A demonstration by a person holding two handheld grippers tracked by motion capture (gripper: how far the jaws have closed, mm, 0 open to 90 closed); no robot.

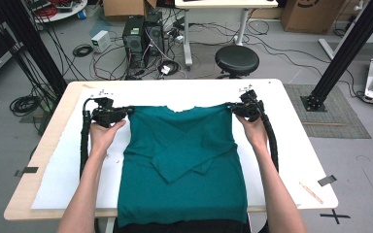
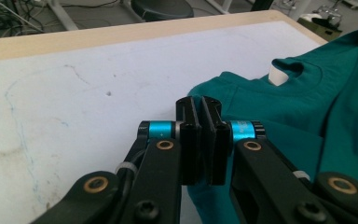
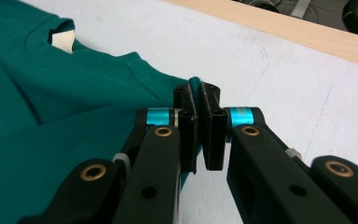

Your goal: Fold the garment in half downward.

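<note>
A teal T-shirt (image 1: 182, 160) lies on the white sheet of the table (image 1: 281, 107), its sleeves folded inward across the chest and its hem hanging over the near edge. My left gripper (image 1: 128, 112) is shut on the shirt's left shoulder corner, and in the left gripper view its pads (image 2: 203, 121) pinch the teal cloth (image 2: 279, 107). At the right shoulder corner my right gripper (image 1: 233, 108) is shut as well, with a fold of teal cloth (image 3: 65, 107) caught between its pads (image 3: 196, 95). The collar and its pale label (image 3: 63, 39) lie between the two grippers.
A black stool (image 1: 237, 59) stands just beyond the table's far edge. Computer boxes (image 1: 143, 36) and cables lie on the floor behind. Black frame posts (image 1: 352, 46) rise at the right and left. Strips of tape (image 1: 326, 180) mark the table's near right part.
</note>
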